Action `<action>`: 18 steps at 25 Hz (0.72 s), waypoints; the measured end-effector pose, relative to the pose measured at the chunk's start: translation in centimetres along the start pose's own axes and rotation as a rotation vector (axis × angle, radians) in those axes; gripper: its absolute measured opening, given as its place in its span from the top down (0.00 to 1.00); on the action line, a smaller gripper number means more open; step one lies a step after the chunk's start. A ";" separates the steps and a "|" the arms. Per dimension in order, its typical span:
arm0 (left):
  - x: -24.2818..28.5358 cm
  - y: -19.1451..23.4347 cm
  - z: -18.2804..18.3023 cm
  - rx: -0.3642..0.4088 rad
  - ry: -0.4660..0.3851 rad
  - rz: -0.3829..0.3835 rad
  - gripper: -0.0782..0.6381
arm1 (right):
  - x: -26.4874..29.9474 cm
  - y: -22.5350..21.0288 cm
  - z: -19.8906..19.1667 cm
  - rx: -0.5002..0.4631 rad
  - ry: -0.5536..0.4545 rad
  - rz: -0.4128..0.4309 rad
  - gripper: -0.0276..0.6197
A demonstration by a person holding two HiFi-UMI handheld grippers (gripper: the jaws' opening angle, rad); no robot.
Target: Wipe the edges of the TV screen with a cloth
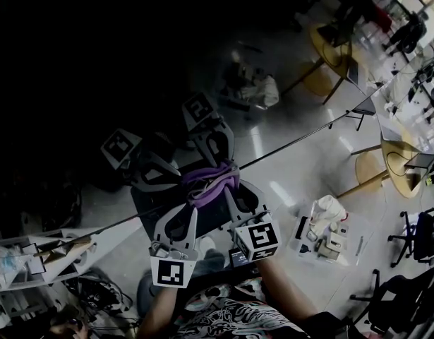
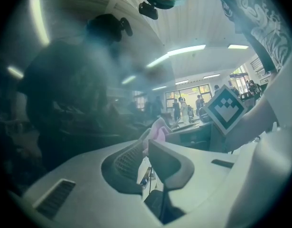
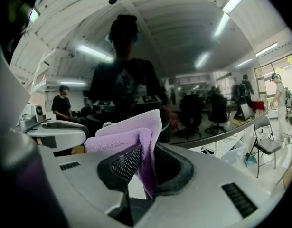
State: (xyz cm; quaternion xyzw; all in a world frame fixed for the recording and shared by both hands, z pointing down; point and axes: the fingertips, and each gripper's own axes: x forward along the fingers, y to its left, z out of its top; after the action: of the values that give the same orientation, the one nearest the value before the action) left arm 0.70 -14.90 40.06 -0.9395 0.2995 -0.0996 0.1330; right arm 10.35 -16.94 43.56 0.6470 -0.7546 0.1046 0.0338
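A purple cloth (image 1: 209,181) is bunched against the lower edge of the dark, glossy TV screen (image 1: 97,62). That edge runs diagonally from lower left to upper right. My right gripper (image 1: 228,191) is shut on the cloth, which folds up out of its jaws (image 3: 129,132) in the right gripper view. My left gripper (image 1: 195,203) meets the same cloth from the left. Its jaws stand almost together, with a pink tuft of cloth (image 2: 159,128) at their tips. The screen (image 3: 136,56) mirrors both grippers and the person who holds them.
Beyond the screen's edge lies a pale floor with a clear bin of odds and ends (image 1: 329,235). Round yellow tables (image 1: 396,157) and black chairs (image 1: 414,235) stand at the right. A cluttered shelf (image 1: 33,256) sits at the lower left.
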 end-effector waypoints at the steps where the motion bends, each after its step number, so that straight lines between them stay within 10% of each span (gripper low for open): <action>1: 0.0 0.0 0.0 0.001 0.000 0.002 0.82 | 0.0 0.0 0.1 -0.005 -0.001 0.003 0.80; 7: 0.2 0.3 0.2 0.015 0.002 0.028 0.82 | -0.1 0.1 0.3 -0.037 -0.006 0.051 0.80; 12: 1.7 -0.3 0.1 -0.268 -0.010 0.197 0.82 | -0.6 -1.3 0.4 -0.060 -0.006 0.129 0.80; 18: 2.3 -0.1 0.6 -0.252 0.030 0.286 0.82 | -0.3 -1.6 0.9 -0.069 -0.032 0.219 0.80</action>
State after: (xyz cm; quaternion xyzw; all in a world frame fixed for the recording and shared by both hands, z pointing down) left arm 2.74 -16.09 39.74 -0.8951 0.4419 -0.0553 0.0225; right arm 12.09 -17.02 42.80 0.5606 -0.8244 0.0713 0.0325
